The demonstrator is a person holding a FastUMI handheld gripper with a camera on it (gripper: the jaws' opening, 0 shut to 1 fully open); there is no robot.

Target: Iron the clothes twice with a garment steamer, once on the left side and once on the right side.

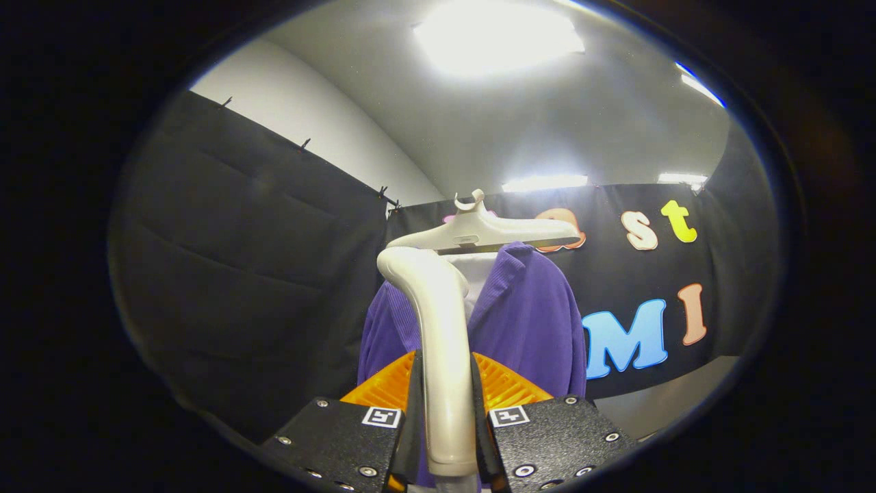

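1. In the gripper view, we are looking forward along the gripper (446, 404), whose two fingers are rising from the bottom of the scene.
2. We are seeing the fingers clenched on the steamer (438, 342), a pale, glossy handle standing upright between them. One finger is pressing on each side of it.
3. The steamer handle is running up from between the fingers and curving over at its top toward the left, ending in a rounded head. Its top is sitting just below the hanger (482, 231).
4. Beyond the fingers and behind the steamer, a purple garment (527, 322) is hanging. We are seeing it spread to both sides of the handle, with more of it showing on the right. Its fabric is looking finely ribbed.
5. A white lining or inner shirt (478, 274) is showing in the open neck of the garment, just right of the steamer's head.
6. The garment is hanging from the pale plastic hanger, which is topped with a small hook and is lying roughly level above the collar.
7. We cannot tell whether the steamer's head is touching the garment or sitting just in front of it.
8. Black cloth walls (246, 287) are standing behind and to the left of the garment, and bright ceiling lights (496, 34) are glowing overhead.
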